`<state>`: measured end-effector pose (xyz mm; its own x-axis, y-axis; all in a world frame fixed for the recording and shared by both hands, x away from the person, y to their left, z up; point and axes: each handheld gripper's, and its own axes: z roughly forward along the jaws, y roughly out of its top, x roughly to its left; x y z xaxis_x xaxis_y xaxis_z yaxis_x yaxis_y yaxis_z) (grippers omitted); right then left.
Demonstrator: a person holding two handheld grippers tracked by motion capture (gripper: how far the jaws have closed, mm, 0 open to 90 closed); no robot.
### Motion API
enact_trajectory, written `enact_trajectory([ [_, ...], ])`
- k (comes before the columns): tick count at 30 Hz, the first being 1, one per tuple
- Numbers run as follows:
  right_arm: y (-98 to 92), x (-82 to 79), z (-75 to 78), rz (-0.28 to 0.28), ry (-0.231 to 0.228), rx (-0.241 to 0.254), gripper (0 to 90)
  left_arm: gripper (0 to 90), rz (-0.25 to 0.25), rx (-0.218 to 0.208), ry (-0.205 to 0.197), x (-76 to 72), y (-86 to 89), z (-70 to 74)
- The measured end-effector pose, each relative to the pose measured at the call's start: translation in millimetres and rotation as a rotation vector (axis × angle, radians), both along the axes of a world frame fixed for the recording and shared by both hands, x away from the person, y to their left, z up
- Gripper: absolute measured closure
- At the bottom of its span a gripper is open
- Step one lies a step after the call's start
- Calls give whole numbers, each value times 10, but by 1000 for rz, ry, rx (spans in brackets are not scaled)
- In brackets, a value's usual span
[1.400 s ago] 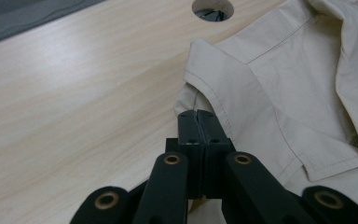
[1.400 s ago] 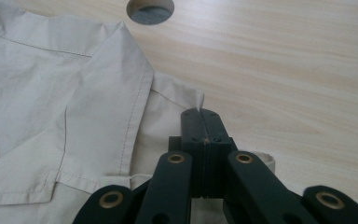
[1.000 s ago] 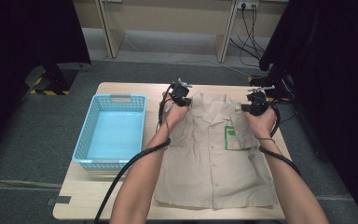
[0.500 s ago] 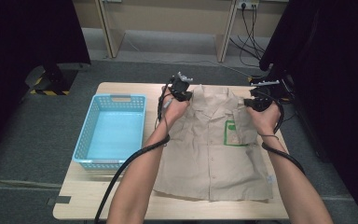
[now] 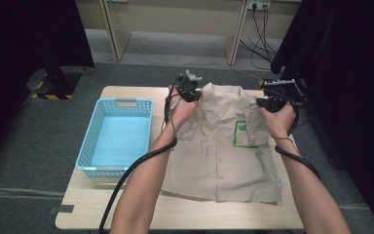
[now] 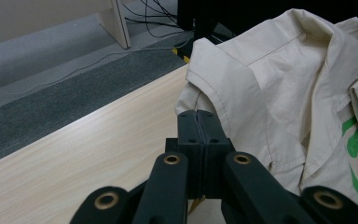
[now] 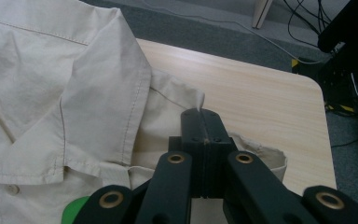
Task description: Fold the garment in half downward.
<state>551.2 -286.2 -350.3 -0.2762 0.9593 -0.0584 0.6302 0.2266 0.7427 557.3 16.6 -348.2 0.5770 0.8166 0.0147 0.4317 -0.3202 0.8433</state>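
A beige short-sleeved shirt [image 5: 219, 146] lies front up on the wooden table [image 5: 224, 214], collar at the far end. A green outline marks its chest pocket [image 5: 246, 132]. My left gripper [image 5: 195, 92] is shut on one shoulder of the shirt, beside the collar. In the left gripper view its jaws [image 6: 198, 116] are pressed together at the shoulder seam of the shirt [image 6: 279, 93]. My right gripper [image 5: 265, 102] is shut on the opposite shoulder. In the right gripper view a fold of the shirt [image 7: 51, 70] pokes up between the closed tips of the gripper [image 7: 201, 114].
A light blue plastic basket [image 5: 114, 105] stands empty on the left part of the table, close to my left forearm. The table's far edge lies just beyond both grippers. Black cables trail from the grippers, and grey carpet surrounds the table.
Both grippers have moved a little away from the person towards the far edge, dragging the shirt with them. Its hem has slid farther from the near edge.
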Motion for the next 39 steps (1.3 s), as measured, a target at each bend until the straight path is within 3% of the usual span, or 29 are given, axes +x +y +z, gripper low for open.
enact_trajectory([
  [26,98,16,211,10,-42,2,900,894,13,-8,-43,-30,89,161],
  [39,79,-68,163,17,-57,26,900,894,-3,11,-60,-126,100,110],
])
